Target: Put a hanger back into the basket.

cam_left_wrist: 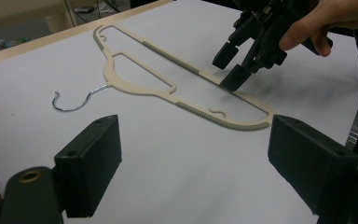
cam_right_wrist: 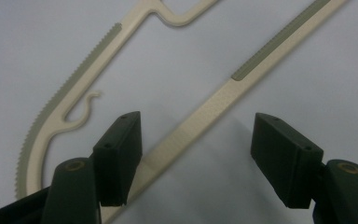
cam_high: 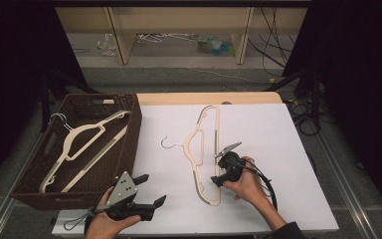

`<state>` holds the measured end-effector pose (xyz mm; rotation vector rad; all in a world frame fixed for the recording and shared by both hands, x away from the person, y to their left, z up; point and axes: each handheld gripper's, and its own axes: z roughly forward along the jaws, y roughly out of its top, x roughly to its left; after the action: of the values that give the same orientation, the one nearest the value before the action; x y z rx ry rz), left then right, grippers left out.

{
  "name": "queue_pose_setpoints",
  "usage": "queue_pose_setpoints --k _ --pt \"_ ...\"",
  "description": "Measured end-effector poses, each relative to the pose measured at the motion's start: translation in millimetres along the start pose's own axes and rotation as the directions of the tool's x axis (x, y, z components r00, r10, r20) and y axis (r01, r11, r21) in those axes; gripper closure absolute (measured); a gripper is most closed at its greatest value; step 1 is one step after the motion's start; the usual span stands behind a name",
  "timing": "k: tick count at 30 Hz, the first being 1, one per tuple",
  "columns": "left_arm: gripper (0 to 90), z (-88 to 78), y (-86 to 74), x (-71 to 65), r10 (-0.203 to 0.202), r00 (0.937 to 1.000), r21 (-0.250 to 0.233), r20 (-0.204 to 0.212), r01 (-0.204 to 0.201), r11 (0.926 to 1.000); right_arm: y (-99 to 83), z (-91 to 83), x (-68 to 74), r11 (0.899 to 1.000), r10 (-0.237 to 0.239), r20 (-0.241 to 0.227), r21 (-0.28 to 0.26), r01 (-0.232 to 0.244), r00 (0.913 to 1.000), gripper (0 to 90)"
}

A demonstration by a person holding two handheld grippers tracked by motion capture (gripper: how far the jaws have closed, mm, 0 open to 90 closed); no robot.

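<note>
Cream hanger (cam_high: 205, 149) lies flat on the white sheet (cam_high: 278, 149), hook toward the basket (cam_high: 129, 107). Right gripper (cam_high: 224, 172) is low over its straight bar, jaws apart and straddling the bar, pads not pressing it. Left gripper (cam_high: 149, 191) sits near the table's front edge, jaws wide apart, holding nothing. Second hanger (cam_high: 84, 147) lies in the basket.

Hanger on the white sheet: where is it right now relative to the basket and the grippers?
In the high view the hanger lies flat mid-sheet, right of the basket; the right gripper straddles its straight bar near the lower end.
</note>
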<state>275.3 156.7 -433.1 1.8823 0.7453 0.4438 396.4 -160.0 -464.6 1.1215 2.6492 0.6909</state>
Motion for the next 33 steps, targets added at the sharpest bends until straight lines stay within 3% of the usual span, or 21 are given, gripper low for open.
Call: queue_pose_setpoints --k 7,14,23,26,29,33 --pt "17.3 0.2 -0.1 -0.4 0.013 0.9999 0.01 0.0 -0.013 0.9999 3.8 6.9 2.5 0.998 -0.012 0.027 0.06 0.01 0.9995 35.0" --pt "17.5 -0.4 -0.7 -0.3 0.012 0.9999 0.015 0.001 -0.012 0.9998 3.8 3.2 4.8 0.995 -0.031 0.006 0.095 0.031 0.9995 49.9" --pt "17.9 -2.2 -1.0 0.1 0.023 0.9997 0.014 -0.003 -0.023 0.9996 0.7 -0.1 -1.5 0.992 -0.064 -0.02 0.103 0.066 0.9977 60.2" --pt "18.0 -2.5 -1.5 -0.3 0.015 0.9999 0.015 -0.005 -0.015 0.9998 -0.1 -1.2 -3.9 0.993 -0.043 -0.032 0.11 0.046 0.9986 62.4" --pt "18.1 -3.3 -2.0 -0.6 0.016 0.9999 0.013 -0.006 -0.015 0.9998 -1.4 -2.2 -5.4 0.994 0.016 -0.027 0.113 -0.013 0.9995 63.3" --pt "18.3 -3.5 -2.3 -0.3 0.018 0.9998 0.016 -0.009 -0.018 0.9997 -0.4 -2.5 -2.7 0.992 0.029 -0.009 0.127 -0.027 0.9995 60.5"
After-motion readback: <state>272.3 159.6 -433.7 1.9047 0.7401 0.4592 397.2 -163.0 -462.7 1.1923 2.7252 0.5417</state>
